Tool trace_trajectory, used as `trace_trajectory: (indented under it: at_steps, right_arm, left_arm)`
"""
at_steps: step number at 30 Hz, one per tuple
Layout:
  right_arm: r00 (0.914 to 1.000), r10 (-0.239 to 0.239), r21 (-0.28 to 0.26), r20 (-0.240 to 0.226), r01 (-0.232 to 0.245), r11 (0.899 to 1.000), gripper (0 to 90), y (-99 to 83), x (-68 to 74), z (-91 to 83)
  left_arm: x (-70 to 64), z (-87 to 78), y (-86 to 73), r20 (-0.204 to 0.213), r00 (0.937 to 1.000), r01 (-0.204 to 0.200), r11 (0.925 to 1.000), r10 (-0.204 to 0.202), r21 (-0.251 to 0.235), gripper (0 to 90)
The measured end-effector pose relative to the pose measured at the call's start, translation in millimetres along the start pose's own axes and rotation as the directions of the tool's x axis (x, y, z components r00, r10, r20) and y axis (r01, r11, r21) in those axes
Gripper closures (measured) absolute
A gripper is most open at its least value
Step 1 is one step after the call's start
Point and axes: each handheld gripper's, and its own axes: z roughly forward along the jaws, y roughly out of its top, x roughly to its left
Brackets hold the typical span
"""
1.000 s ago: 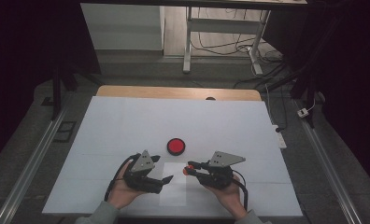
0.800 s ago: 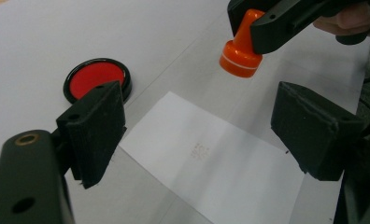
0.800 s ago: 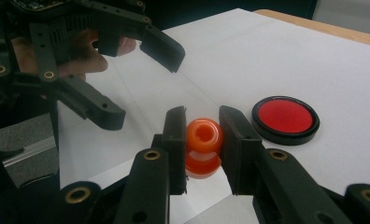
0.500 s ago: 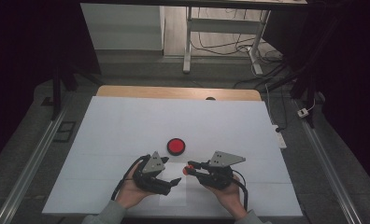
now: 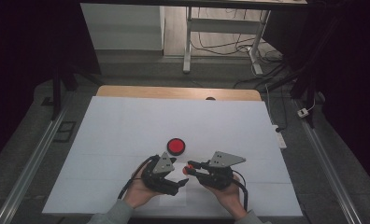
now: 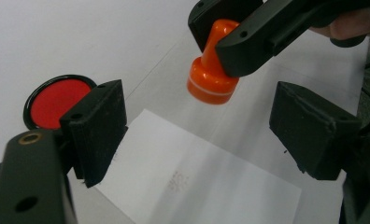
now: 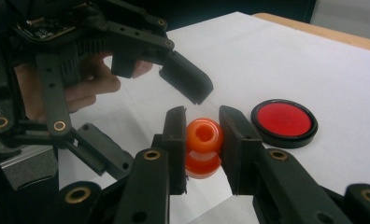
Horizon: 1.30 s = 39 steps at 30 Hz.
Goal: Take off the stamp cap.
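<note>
Black two-jaw tools with brass screws, grey triangular plates, black cables, grey sleeves

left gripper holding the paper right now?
No. The left gripper fingers stand open above the paper, apart from it.

Your right gripper is black with little gold-coloured rings, and the stamp in it is bright orange with a thin pale line round its base. Your left gripper is black too, with a grey plate on top. The ink pad is red inside a black rim. The paper sheet is white with a faint grey mark in its middle. The table is white with a light brown far edge.
</note>
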Motion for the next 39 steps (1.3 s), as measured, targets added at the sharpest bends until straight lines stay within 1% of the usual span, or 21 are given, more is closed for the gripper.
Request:
trace_trajectory:
  at_steps: [6,8,11,14,19,24,29,35,39]
  right_arm:
    - [1.0000,-0.005,-0.018,0.003,0.005,1.000,72.1,1.3,1.3,-1.4]
    - [1.0000,-0.005,-0.014,0.002,0.005,1.000,72.0,1.2,0.6,-1.6]
    - [1.0000,-0.004,-0.011,0.002,0.004,1.000,72.0,1.0,0.2,-1.5]
    - [1.0000,-0.005,-0.012,0.003,0.005,1.000,72.1,1.1,0.1,-1.8]
    - [1.0000,-0.004,-0.012,0.002,0.004,1.000,72.1,1.0,0.0,-1.7]
    - [1.0000,-0.003,-0.010,0.001,0.003,1.000,72.1,1.0,0.0,-1.7]
    - [1.0000,-0.001,-0.010,-0.001,0.001,1.000,72.1,0.5,-0.1,-1.2]
    - [1.0000,0.003,-0.014,-0.001,-0.003,1.000,72.0,0.2,-0.2,-1.1]
    - [1.0000,0.007,-0.015,0.000,-0.007,1.000,72.0,-0.2,-0.4,-1.0]
  left_arm:
    - [-2.6,5.7,4.2,0.003,1.0000,-0.004,1.0000,0.004,-0.004,20.5]
    - [-3.4,7.4,5.4,0.001,1.0000,-0.003,1.0000,0.003,-0.005,21.0]
    - [-4.6,9.4,6.5,-0.002,0.9999,-0.016,0.9999,0.016,0.002,22.5]
    - [-4.4,10.9,6.5,-0.001,0.9998,-0.019,0.9998,0.019,0.008,24.5]
    - [-4.8,13.9,6.2,-0.013,0.9995,-0.027,0.9994,0.027,0.019,27.8]
    - [-6.6,17.5,5.3,-0.039,0.9976,-0.056,0.9978,0.057,0.037,31.9]
    - [-6.6,18.7,5.2,-0.042,0.9966,-0.070,0.9968,0.071,0.040,39.0]
    - [-6.6,19.0,5.0,-0.040,0.9963,-0.075,0.9966,0.076,0.034,43.9]
    - [-6.8,19.5,4.6,-0.038,0.9952,-0.088,0.9950,0.090,0.047,47.0]
